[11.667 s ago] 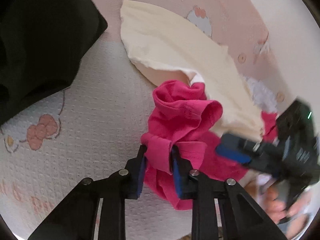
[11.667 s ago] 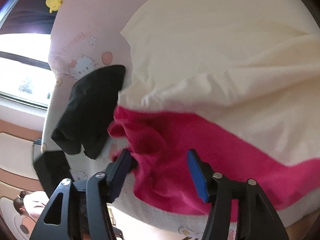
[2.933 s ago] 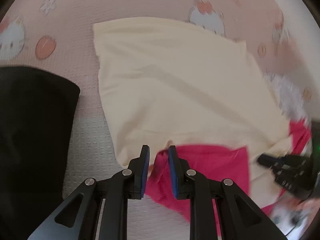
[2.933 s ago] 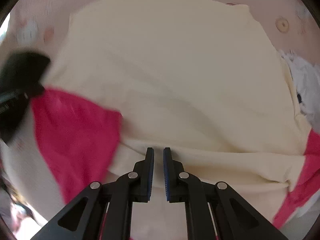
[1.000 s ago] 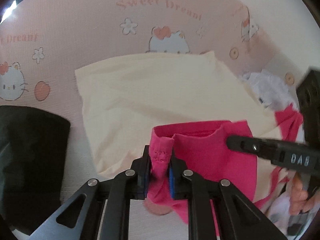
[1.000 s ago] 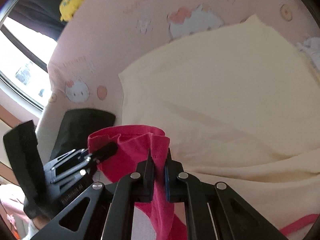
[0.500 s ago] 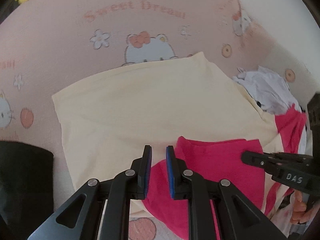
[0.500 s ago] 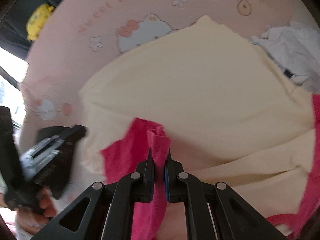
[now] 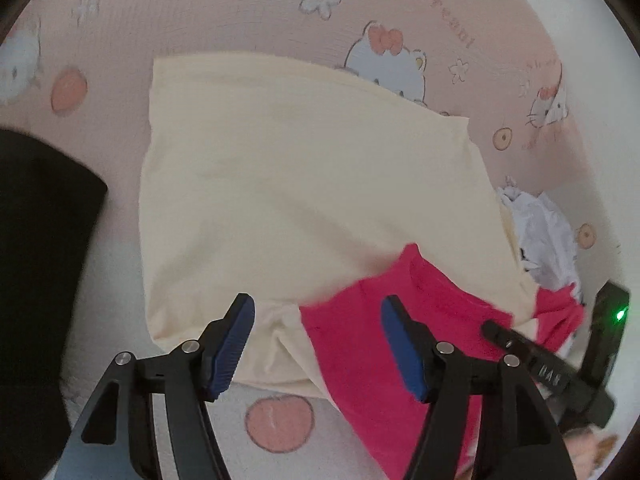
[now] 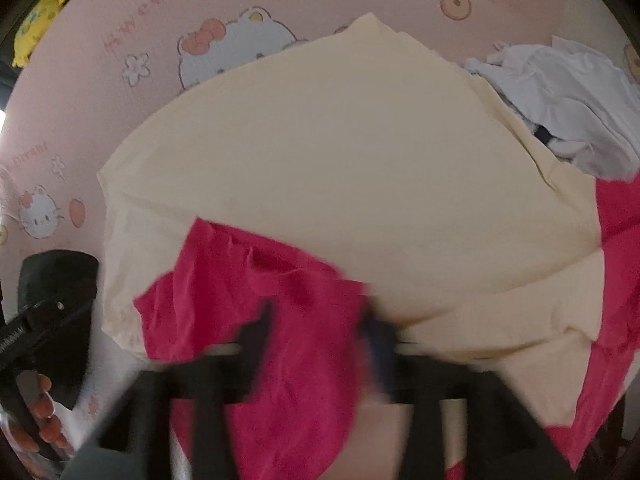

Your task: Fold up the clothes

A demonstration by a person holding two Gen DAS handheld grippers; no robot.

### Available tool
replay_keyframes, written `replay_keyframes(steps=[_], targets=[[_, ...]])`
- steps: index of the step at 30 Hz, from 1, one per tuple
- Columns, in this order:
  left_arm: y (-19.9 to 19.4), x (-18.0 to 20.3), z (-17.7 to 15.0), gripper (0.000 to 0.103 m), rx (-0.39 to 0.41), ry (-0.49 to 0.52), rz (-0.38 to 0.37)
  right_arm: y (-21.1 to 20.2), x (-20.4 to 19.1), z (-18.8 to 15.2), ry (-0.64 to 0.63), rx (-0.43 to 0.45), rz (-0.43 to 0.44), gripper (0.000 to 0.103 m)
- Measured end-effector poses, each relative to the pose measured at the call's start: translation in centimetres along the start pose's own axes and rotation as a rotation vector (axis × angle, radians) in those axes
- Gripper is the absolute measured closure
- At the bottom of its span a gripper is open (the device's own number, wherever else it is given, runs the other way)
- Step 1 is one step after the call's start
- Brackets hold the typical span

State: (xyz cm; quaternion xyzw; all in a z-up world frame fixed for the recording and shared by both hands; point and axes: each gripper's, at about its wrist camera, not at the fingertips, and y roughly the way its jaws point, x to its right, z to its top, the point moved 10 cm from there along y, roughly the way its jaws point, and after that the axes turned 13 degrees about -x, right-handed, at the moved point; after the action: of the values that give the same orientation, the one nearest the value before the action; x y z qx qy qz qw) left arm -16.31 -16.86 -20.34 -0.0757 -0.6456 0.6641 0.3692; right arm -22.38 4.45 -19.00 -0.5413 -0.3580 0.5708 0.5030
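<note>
We note the pink garment (image 9: pixel 384 344) lying on the bedsheet (image 9: pixel 240 12), its upper part laid over the near edge of a cream garment (image 9: pixel 304 184) spread flat behind it. A black garment (image 9: pixel 36 264) sits to the left, a crumpled white one (image 9: pixel 540 236) to the right.

Left gripper (image 9: pixel 316 340): jaws opening, wide apart, nothing pinched; the pink cloth lies below the gap, not pressed by either pad. Right gripper (image 10: pixel 316 336): blurred in its own view, jaws likewise opening, pink fabric beneath and between them but released.

Handling, our judgement: the pink garment is light, thin and limp. It will sag and crease wherever unsupported, and it may drag the cream piece beneath if slid. It holds no shape, so one pinch point lets the rest hang.

Where to take hold: we would pinch a hem or corner at two points, one per gripper, well apart along the same edge, taking the pink layer only.
</note>
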Motion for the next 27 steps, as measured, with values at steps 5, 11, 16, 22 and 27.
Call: replay_keyframes(steps=[5, 11, 16, 22, 27], targets=[[2.0, 0.5, -1.4, 0.04, -0.084, -0.007, -0.019, -0.5, 0.3, -1.9, 0.027, -0.021, 0.031, 0.037], [4.2, 0.5, -2.7, 0.04, -0.144, -0.085, -0.057, 0.3, 1.3, -3.0, 0.073, -0.095, 0.038, 0.037], [5.8, -0.1, -3.0, 0.04, -0.173, -0.175, -0.087, 0.2, 1.4, -4.5, 0.101, -0.157, 0.077, 0.037], [5.9, 0.6, -2.9, 0.04, -0.165, -0.14, -0.029, -0.4, -0.2, -6.9, 0.058, -0.201, 0.142, 0.036], [5.8, 1.0, -3.5, 0.04, -0.143, -0.13, -0.006, -1.4, -0.3, -7.9, 0.001, -0.128, 0.013, 0.036]])
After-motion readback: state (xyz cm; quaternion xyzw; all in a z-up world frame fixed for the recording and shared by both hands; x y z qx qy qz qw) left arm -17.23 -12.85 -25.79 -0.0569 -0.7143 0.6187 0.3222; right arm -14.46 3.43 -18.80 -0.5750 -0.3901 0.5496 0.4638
